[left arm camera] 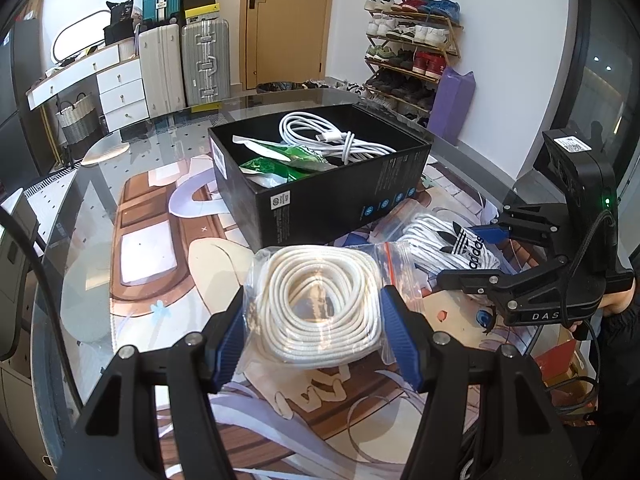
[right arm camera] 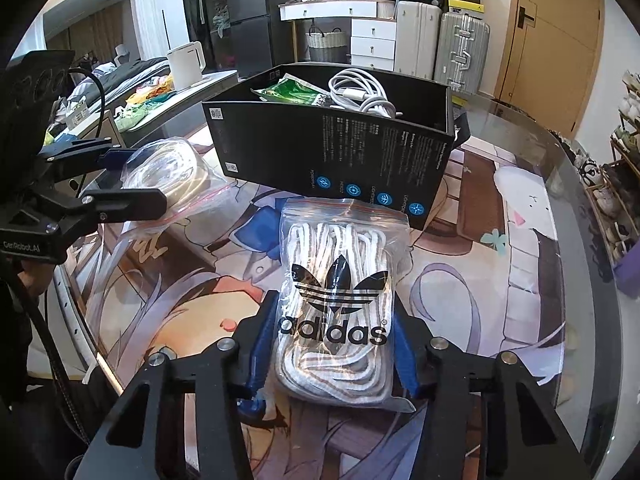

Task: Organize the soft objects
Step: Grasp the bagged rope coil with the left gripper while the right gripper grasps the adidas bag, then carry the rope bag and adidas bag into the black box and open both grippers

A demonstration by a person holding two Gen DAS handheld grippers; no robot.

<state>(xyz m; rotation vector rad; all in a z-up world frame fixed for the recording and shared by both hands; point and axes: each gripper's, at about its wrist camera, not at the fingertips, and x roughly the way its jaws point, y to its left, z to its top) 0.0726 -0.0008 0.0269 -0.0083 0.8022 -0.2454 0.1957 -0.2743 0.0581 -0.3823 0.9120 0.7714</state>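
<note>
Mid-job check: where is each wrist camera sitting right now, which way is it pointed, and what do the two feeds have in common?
Left wrist view: on the left gripper, facing the open black cardboard box; its blue-padded fingers flank a clear zip bag of coiled cream cord; the right gripper enters at right.
Right wrist view: on the right gripper, facing the same box from another side; fingers flank a clear adidas-printed bag of white laces; the left gripper shows at left.
Shared: box, both bags, glass-topped table.
</note>
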